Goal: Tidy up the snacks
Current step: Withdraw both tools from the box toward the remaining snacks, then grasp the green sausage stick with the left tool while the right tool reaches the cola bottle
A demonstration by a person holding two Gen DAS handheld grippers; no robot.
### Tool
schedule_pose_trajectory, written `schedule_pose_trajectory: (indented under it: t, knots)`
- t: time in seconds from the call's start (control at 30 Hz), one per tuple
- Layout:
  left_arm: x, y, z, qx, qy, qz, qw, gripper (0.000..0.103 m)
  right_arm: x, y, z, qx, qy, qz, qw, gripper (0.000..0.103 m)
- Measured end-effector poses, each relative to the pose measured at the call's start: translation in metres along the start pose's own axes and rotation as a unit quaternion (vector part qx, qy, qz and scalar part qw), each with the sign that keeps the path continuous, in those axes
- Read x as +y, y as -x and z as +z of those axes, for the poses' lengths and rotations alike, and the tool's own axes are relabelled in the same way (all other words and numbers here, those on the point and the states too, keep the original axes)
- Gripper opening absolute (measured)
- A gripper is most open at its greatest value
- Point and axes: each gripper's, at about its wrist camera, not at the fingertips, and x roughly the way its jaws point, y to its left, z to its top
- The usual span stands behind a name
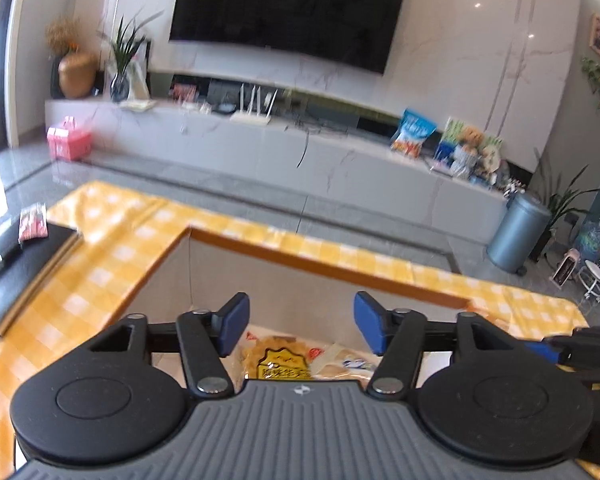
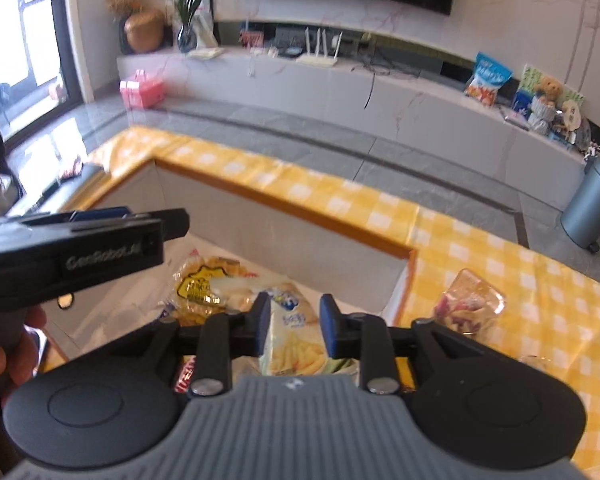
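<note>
A white open box with an orange rim (image 1: 324, 266) (image 2: 300, 216) sits on a yellow checked tablecloth. Several snack packs lie inside it: a yellow-labelled pack (image 1: 278, 358) (image 2: 204, 288) and a pale pack of stick snacks (image 2: 296, 332). My left gripper (image 1: 300, 326) is open and empty above the box; it also shows from the side in the right wrist view (image 2: 100, 236). My right gripper (image 2: 294, 326) is open, its fingers either side of the pale pack without closing on it. A clear pack with purple and yellow pieces (image 2: 470, 304) lies on the cloth right of the box.
A black flat case (image 1: 24, 268) with a small red-and-white packet (image 1: 32, 226) on it lies at the table's left. Beyond the table are a grey floor, a white TV cabinet (image 1: 260, 140), a pink box (image 1: 66, 142) and a grey bin (image 1: 518, 234).
</note>
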Motion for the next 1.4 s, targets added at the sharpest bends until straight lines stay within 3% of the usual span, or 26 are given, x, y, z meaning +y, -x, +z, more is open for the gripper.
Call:
schedule_pose_trajectory:
  t: [0.13, 0.37, 0.53, 0.73, 0.9, 1.07, 1.13, 1.3, 1.4]
  knots:
    - [-0.014, 0.024, -0.001, -0.018, -0.016, -0.022, 0.9994, 0.076, -0.015, 0.031, -0.01, -0.045, -0.023, -0.02, 0.999, 0.033]
    - [-0.034, 0.05, -0.009, -0.019, -0.005, -0.134, 0.9908, 0.075, -0.061, 0.082, -0.048, -0.103, -0.067, -0.054, 0.991, 0.033]
    - [-0.065, 0.052, -0.023, -0.004, -0.043, -0.192, 0.9804, 0.075, -0.105, 0.109, -0.081, -0.097, -0.103, -0.088, 0.986, 0.043]
    - [-0.117, 0.045, -0.046, 0.036, -0.094, -0.233, 0.9673, 0.075, -0.163, 0.121, -0.126, -0.062, -0.201, -0.127, 0.969, 0.043]
    - [-0.148, 0.024, -0.062, 0.092, -0.104, -0.25, 0.9583, 0.069, -0.19, 0.113, -0.153, -0.032, -0.241, -0.139, 0.96, 0.043]
    - [-0.17, 0.002, -0.086, 0.129, -0.123, -0.238, 0.9549, 0.065, -0.211, 0.101, -0.171, -0.015, -0.278, -0.15, 0.949, 0.043]
    - [-0.177, -0.007, -0.095, 0.139, -0.127, -0.233, 0.9541, 0.065, -0.217, 0.091, -0.173, -0.001, -0.28, -0.146, 0.949, 0.043]
    - [-0.188, -0.035, -0.114, 0.162, -0.13, -0.214, 0.9545, 0.051, -0.227, 0.081, -0.177, 0.017, -0.277, -0.152, 0.949, 0.043]
    - [-0.19, -0.055, -0.12, 0.18, -0.111, -0.21, 0.9547, 0.05, -0.234, 0.069, -0.176, 0.036, -0.273, -0.148, 0.95, 0.043]
